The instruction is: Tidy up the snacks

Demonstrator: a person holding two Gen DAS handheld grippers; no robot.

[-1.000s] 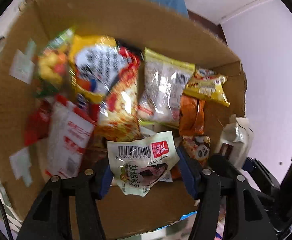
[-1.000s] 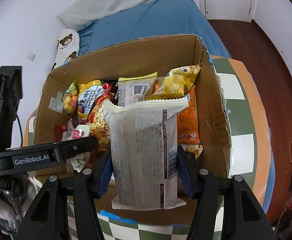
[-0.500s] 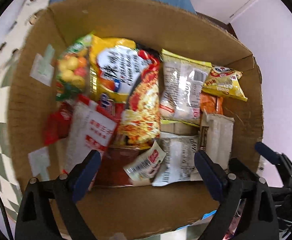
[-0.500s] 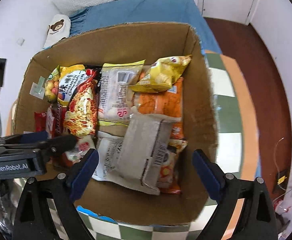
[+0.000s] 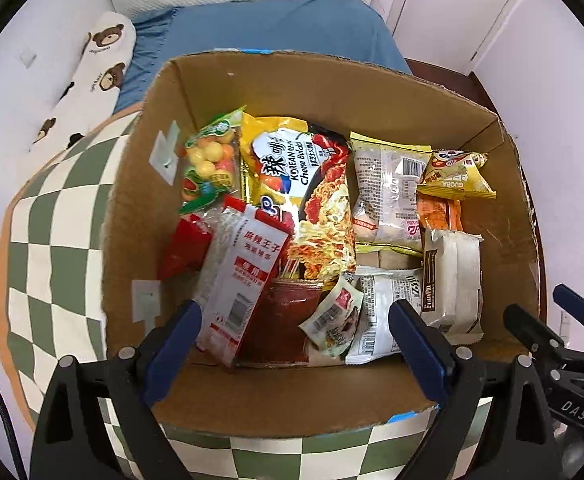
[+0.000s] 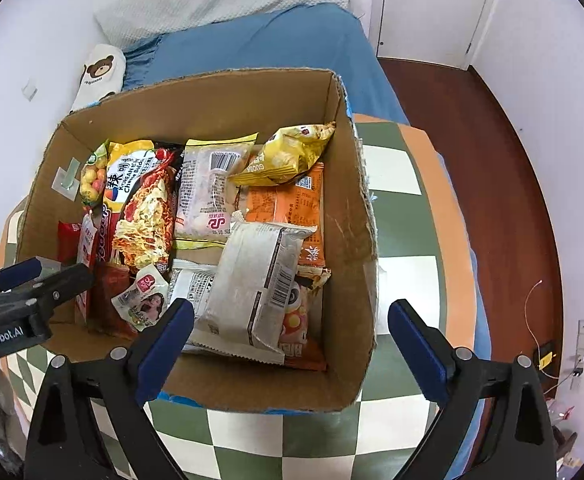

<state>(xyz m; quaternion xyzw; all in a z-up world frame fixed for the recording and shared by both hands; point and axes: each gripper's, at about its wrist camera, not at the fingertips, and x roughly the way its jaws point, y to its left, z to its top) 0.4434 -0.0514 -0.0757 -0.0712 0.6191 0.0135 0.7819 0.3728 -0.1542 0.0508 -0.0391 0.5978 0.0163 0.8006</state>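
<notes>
Hovering over a snack-filled cardboard box (image 5: 251,384) on the checkered desk (image 6: 404,280), left gripper (image 5: 294,338) and right gripper (image 6: 289,338) both hold jaws open, empty.

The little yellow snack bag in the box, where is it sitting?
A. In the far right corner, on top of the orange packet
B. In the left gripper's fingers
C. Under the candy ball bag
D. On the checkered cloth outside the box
A: the yellow snack bag lies in the cardboard box's far right corner, resting on the orange packet, and both grippers are open and hold nothing.
</notes>
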